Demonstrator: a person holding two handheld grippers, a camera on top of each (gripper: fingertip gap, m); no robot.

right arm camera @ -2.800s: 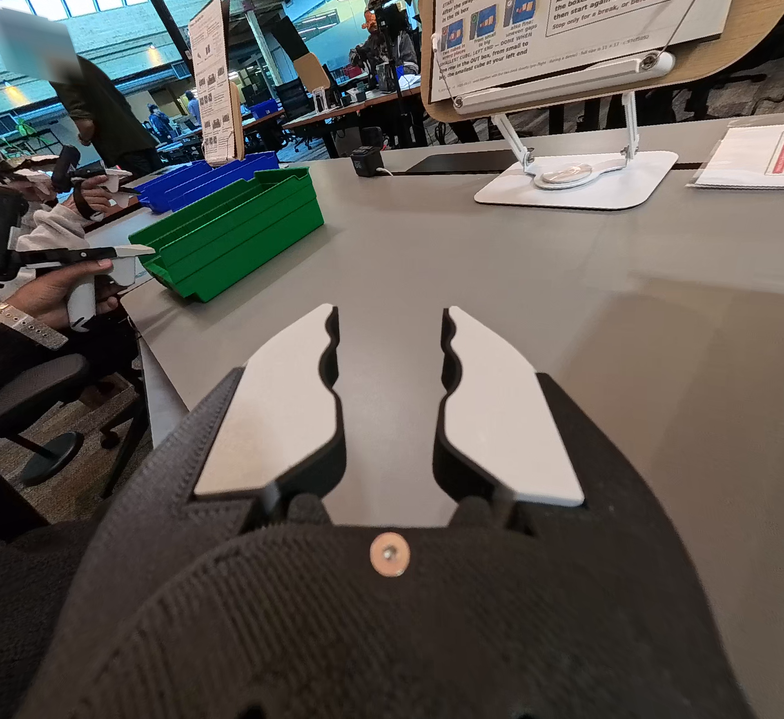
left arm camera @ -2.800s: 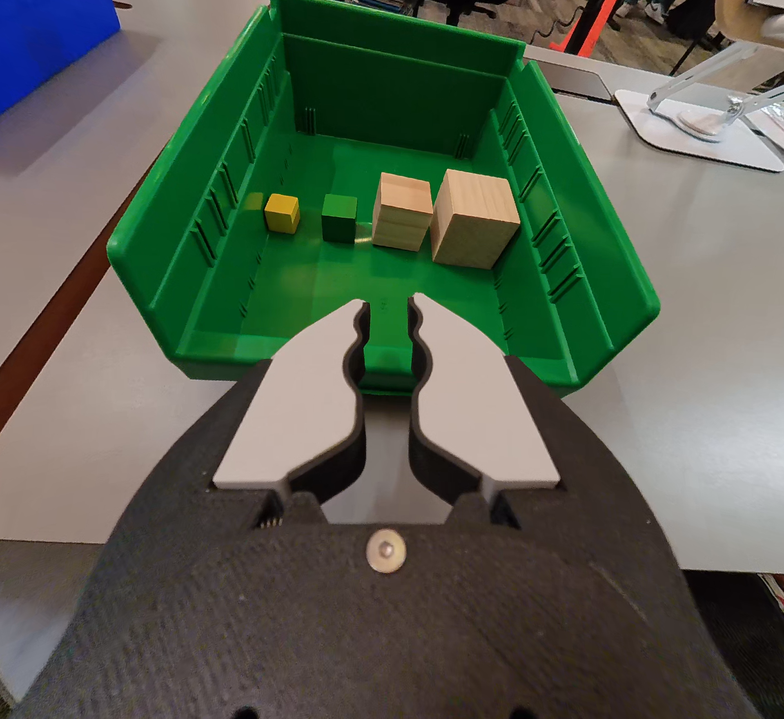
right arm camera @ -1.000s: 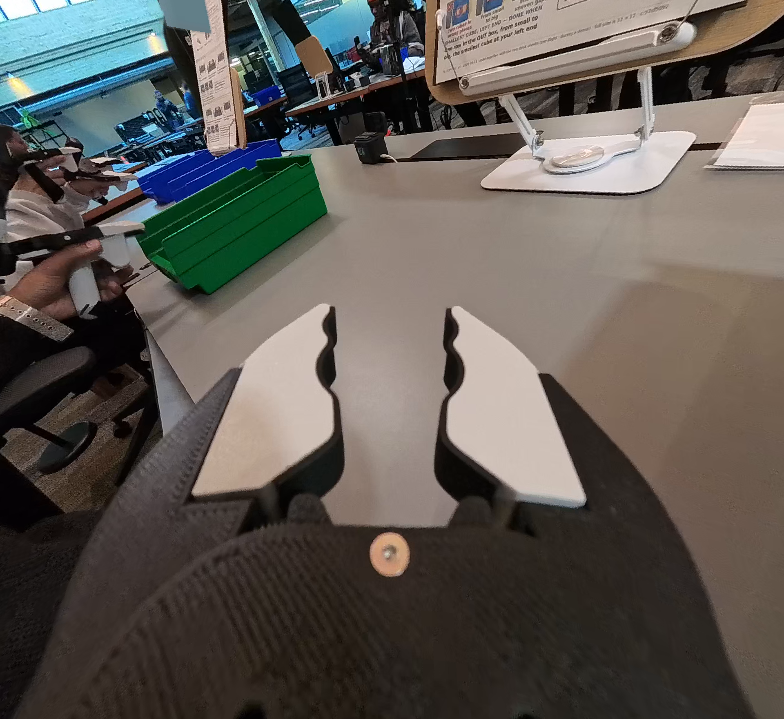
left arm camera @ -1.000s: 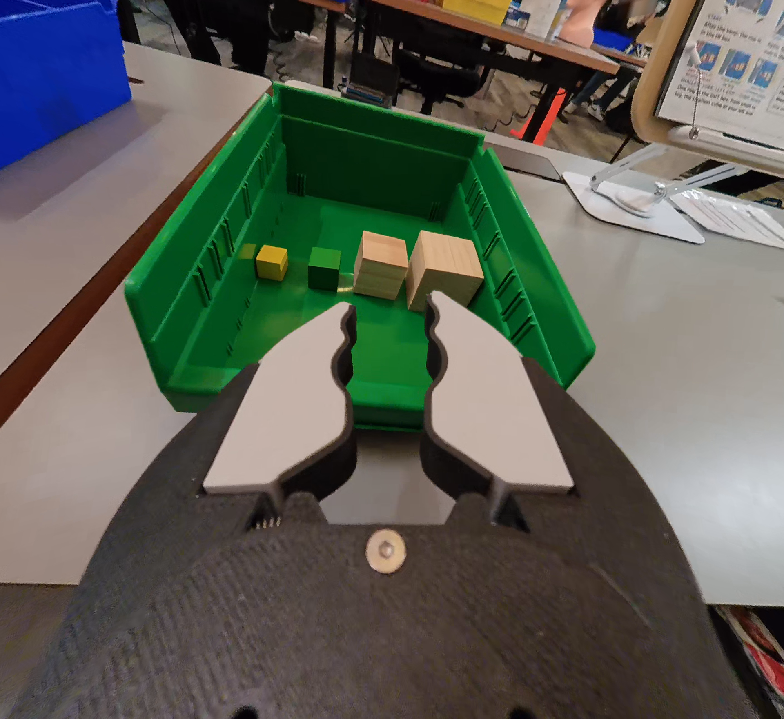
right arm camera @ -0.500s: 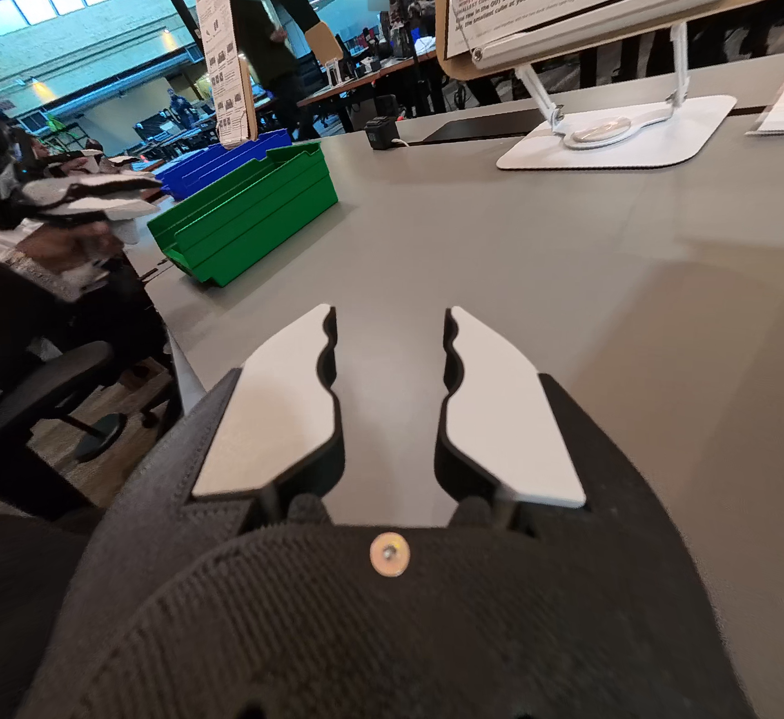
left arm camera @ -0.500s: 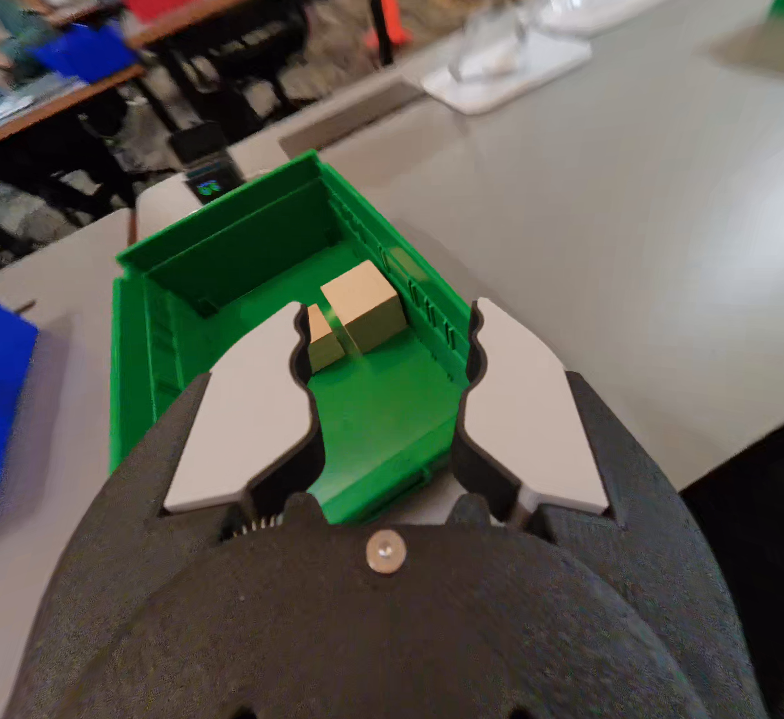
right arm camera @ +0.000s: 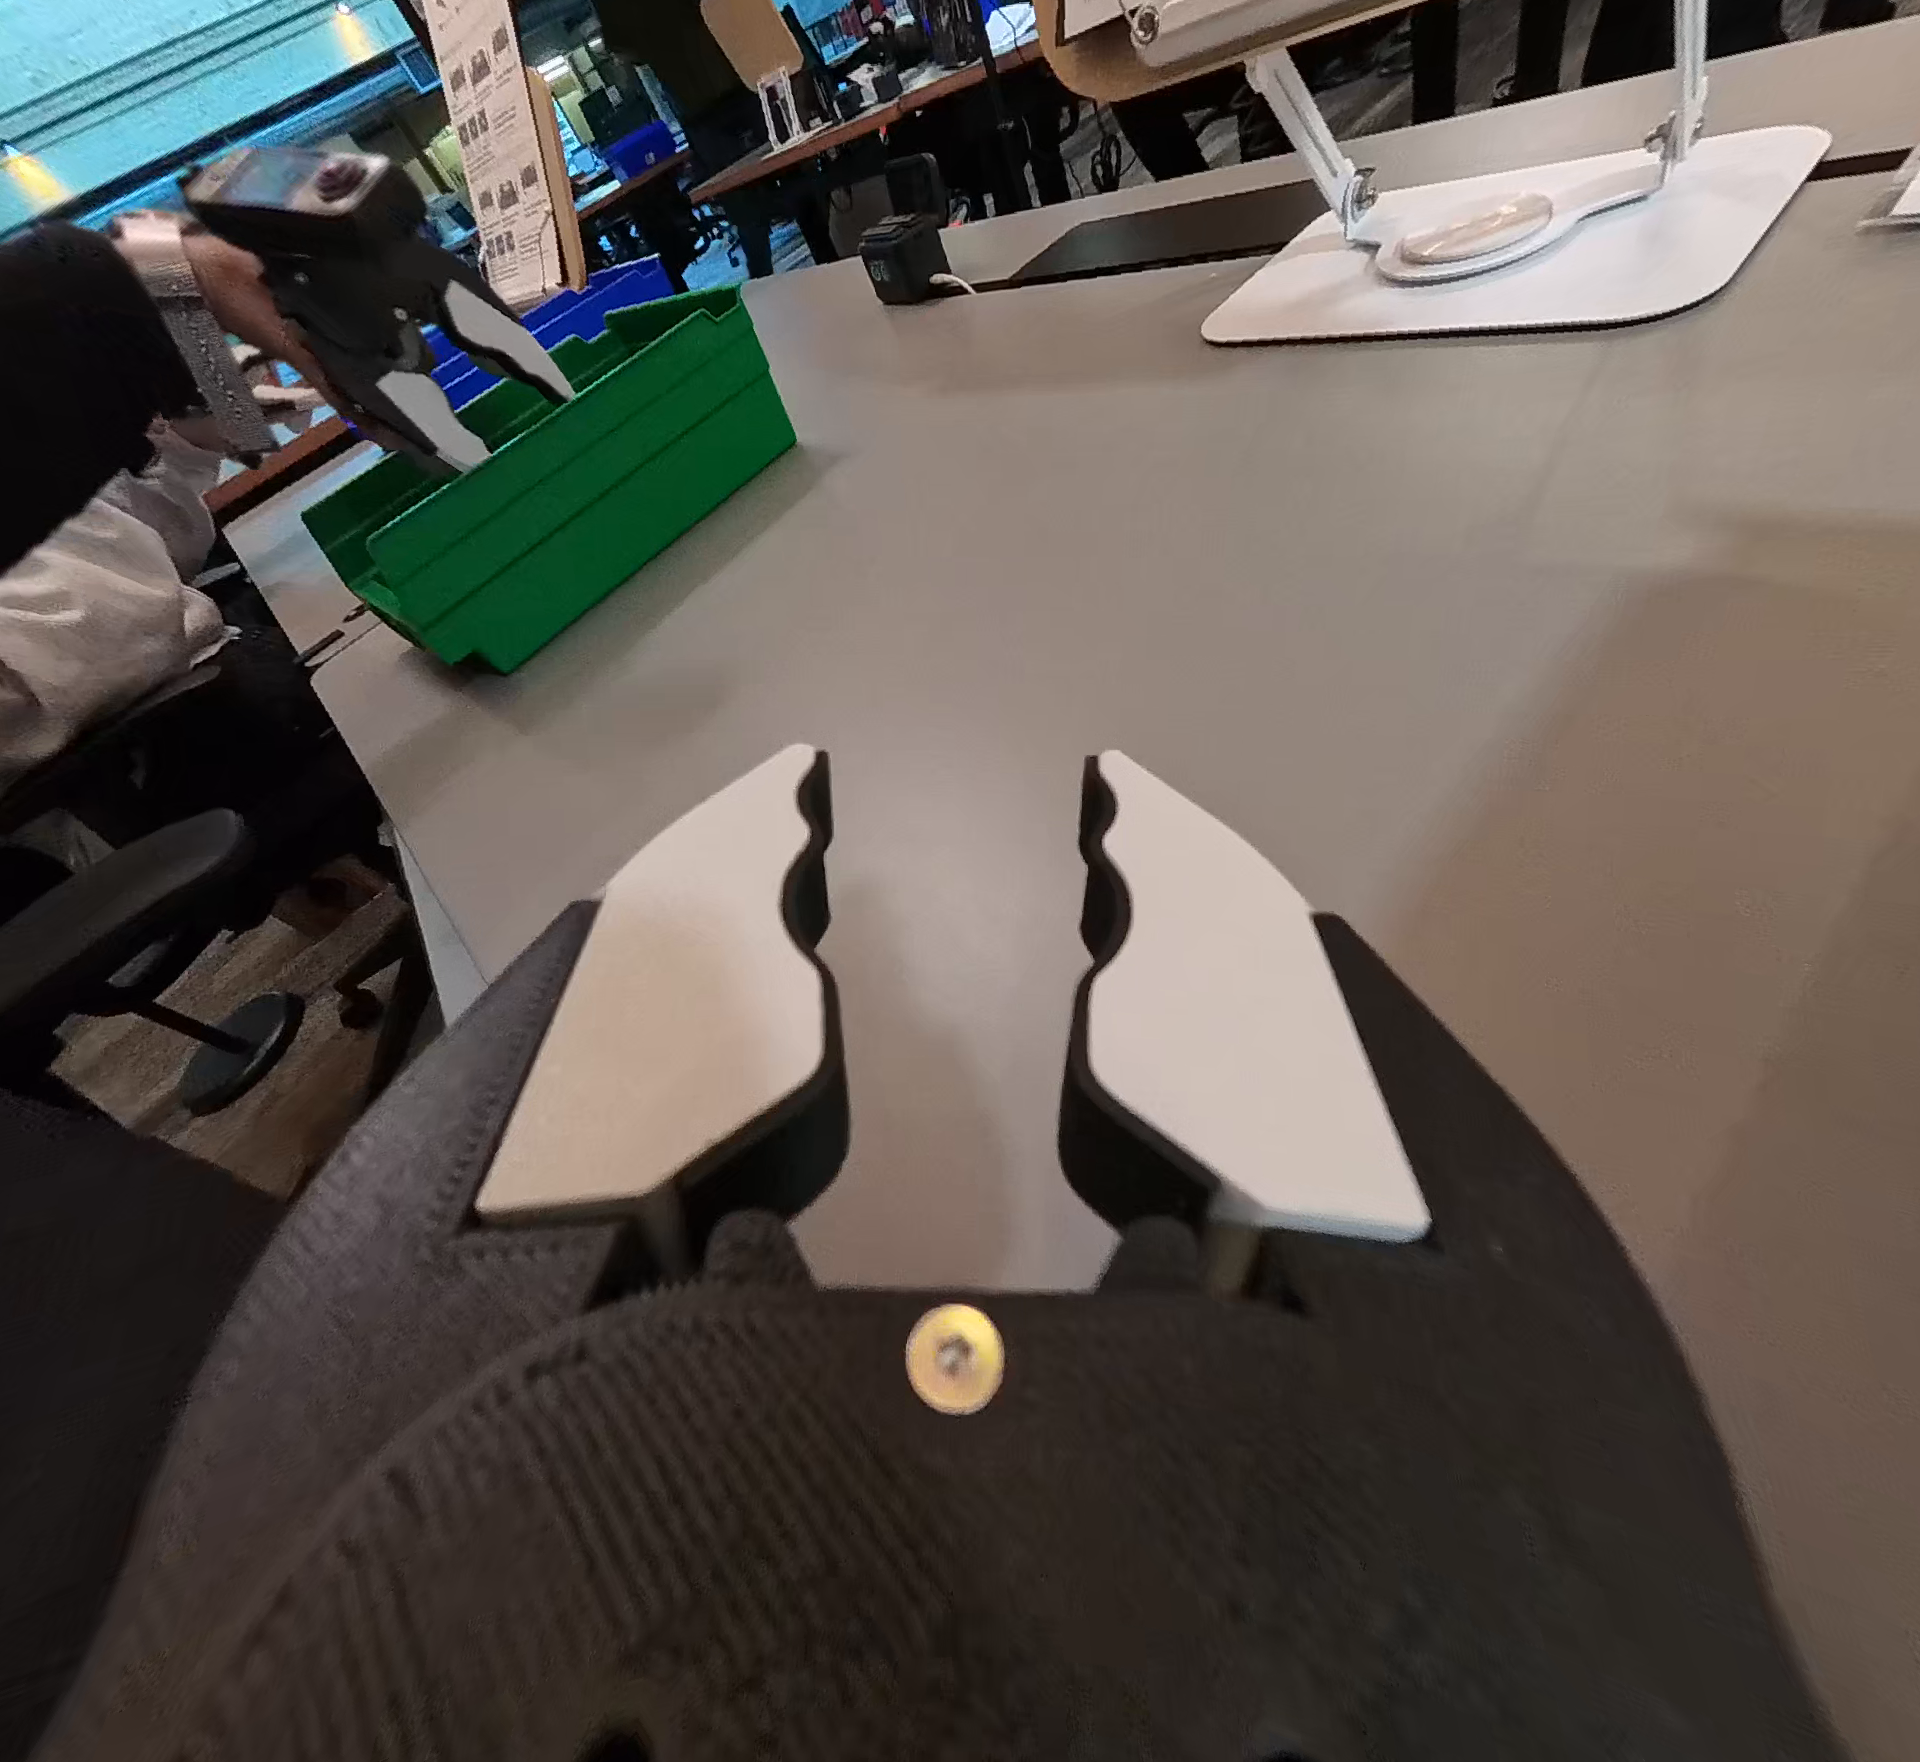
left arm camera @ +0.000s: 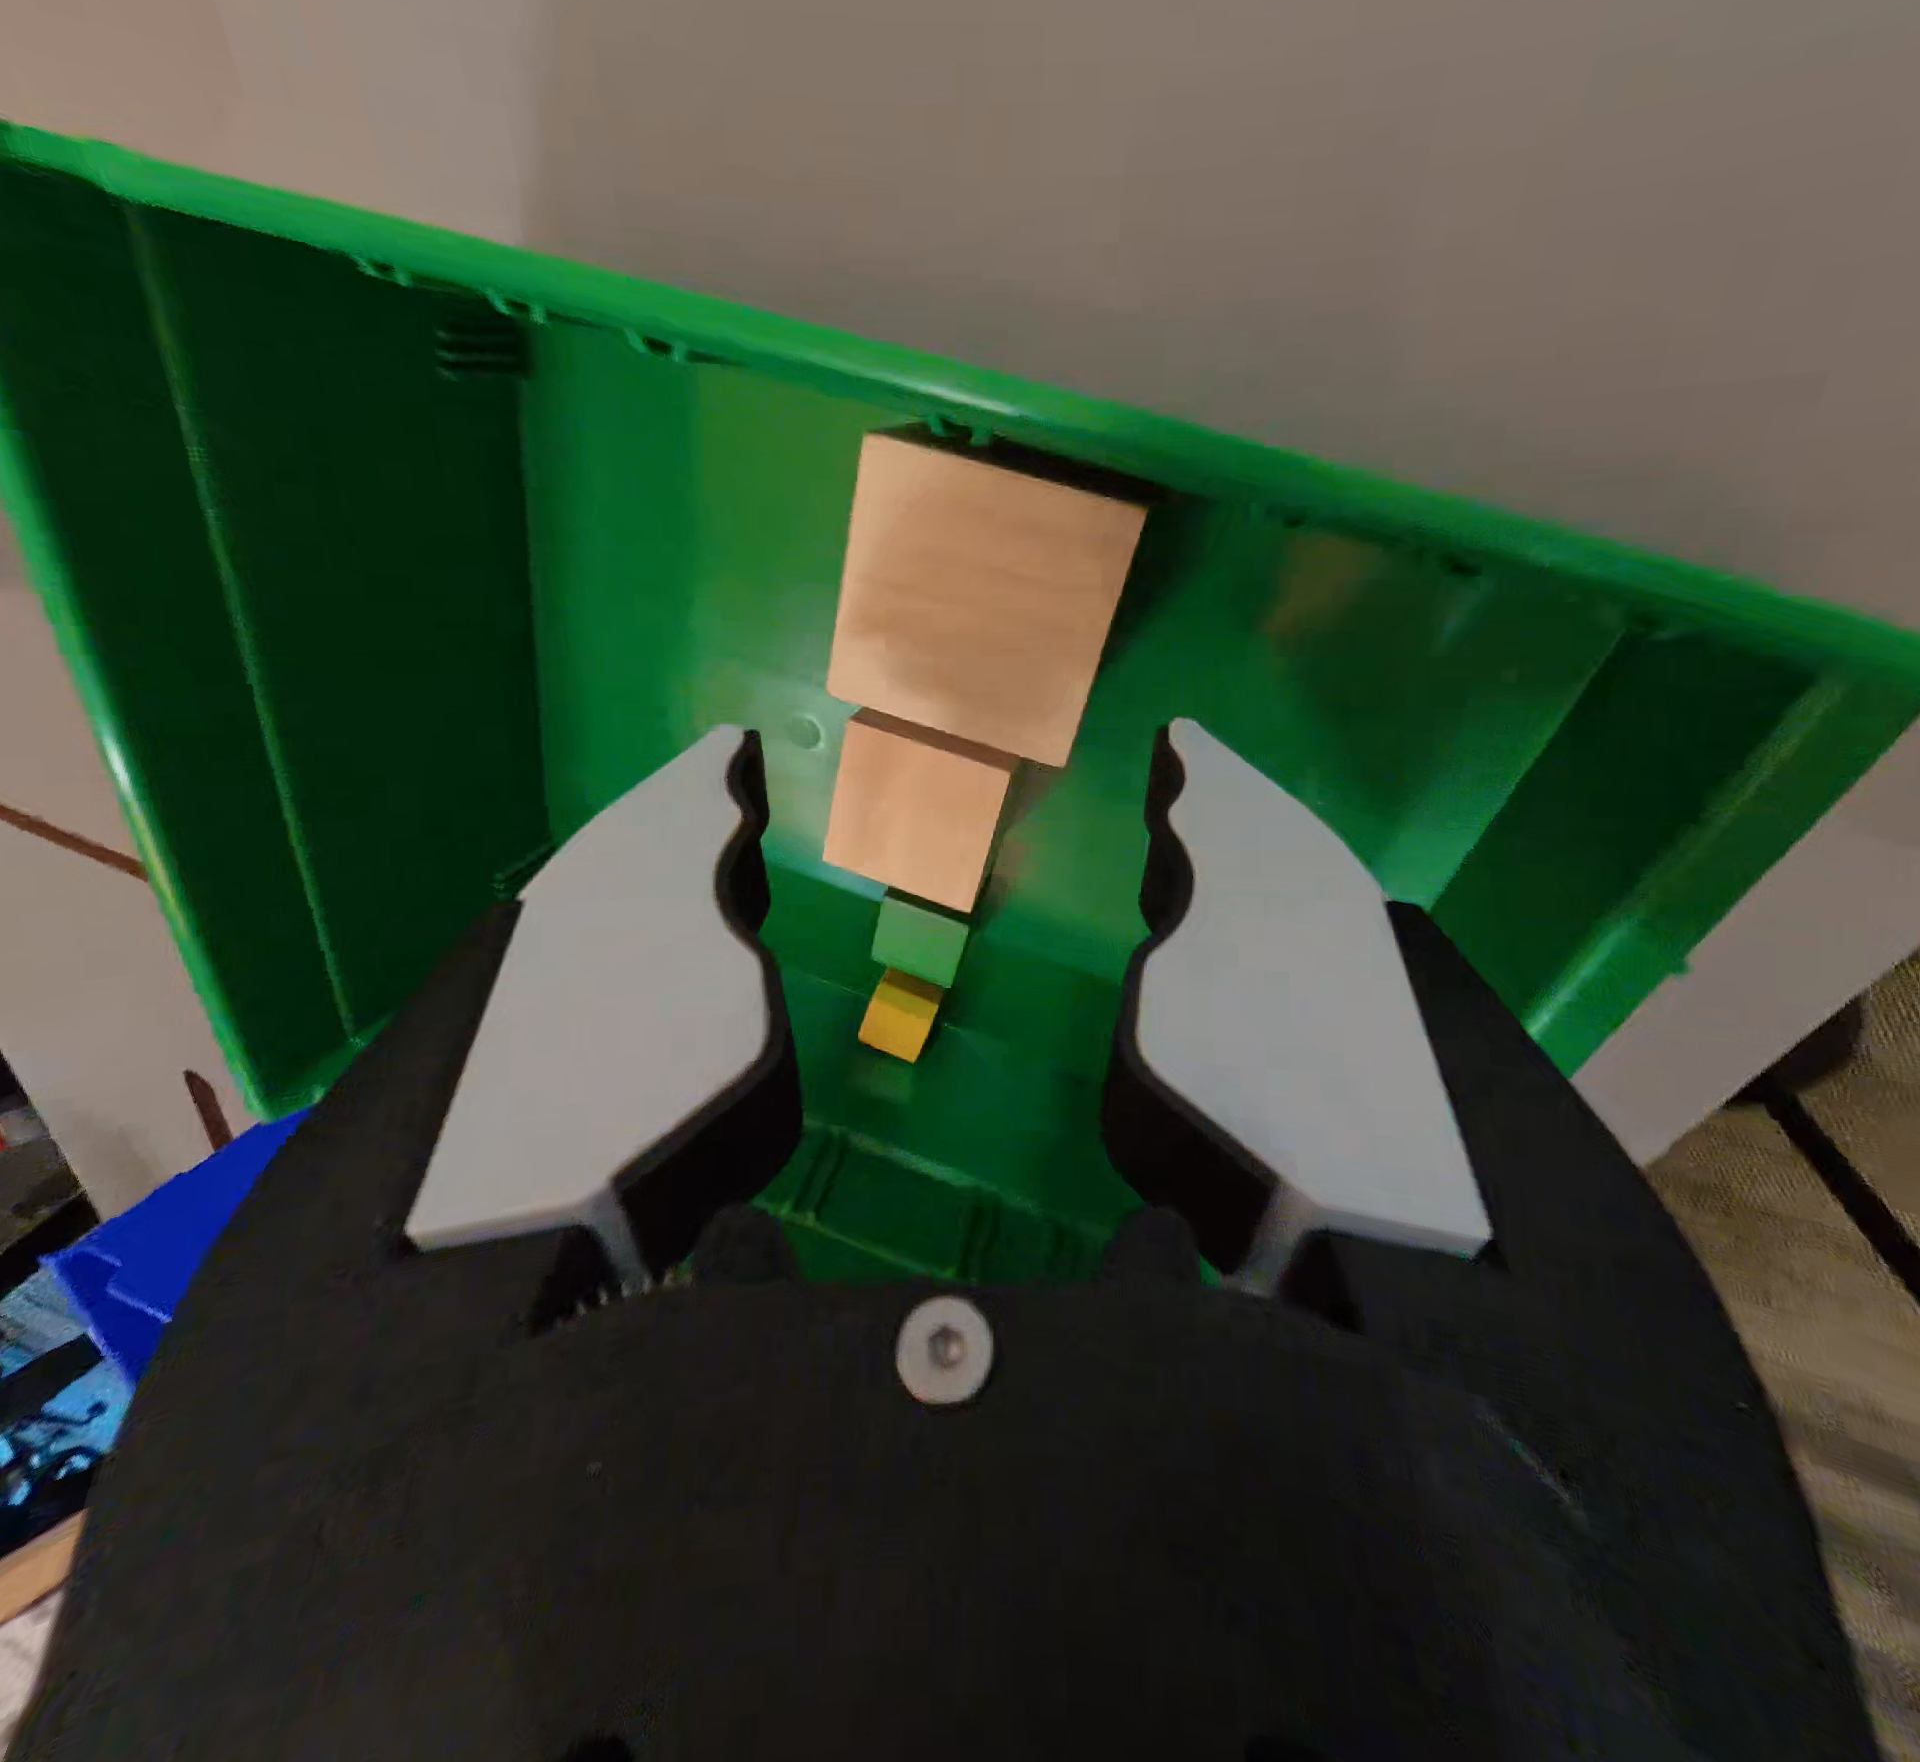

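Note:
My left gripper (left arm camera: 956, 756) is open and empty, pointing down into a green bin (left arm camera: 364, 673). Between its fingers lies a row of cubes on the bin floor: a large wooden cube (left arm camera: 977, 600) by the far wall, a smaller wooden cube (left arm camera: 914, 813), a small green cube (left arm camera: 920, 943) and a small yellow cube (left arm camera: 899, 1016). My right gripper (right arm camera: 954, 762) is open and empty, low over the bare grey table (right arm camera: 1299, 590). The right wrist view also shows the green bin (right arm camera: 582, 507) at far left with the left gripper (right arm camera: 499, 413) reaching into it.
A blue bin (left arm camera: 156, 1234) lies beside the green one. A white stand (right arm camera: 1538, 247) holding a printed board stands at the table's back right, with a small black device (right arm camera: 902, 260) left of it. A person and an office chair (right arm camera: 125, 923) are at the left edge.
My left gripper has swung over the green bin, tipped downward and opened wider, so the cubes now line up between its fingers. My right gripper has barely moved and stays open.

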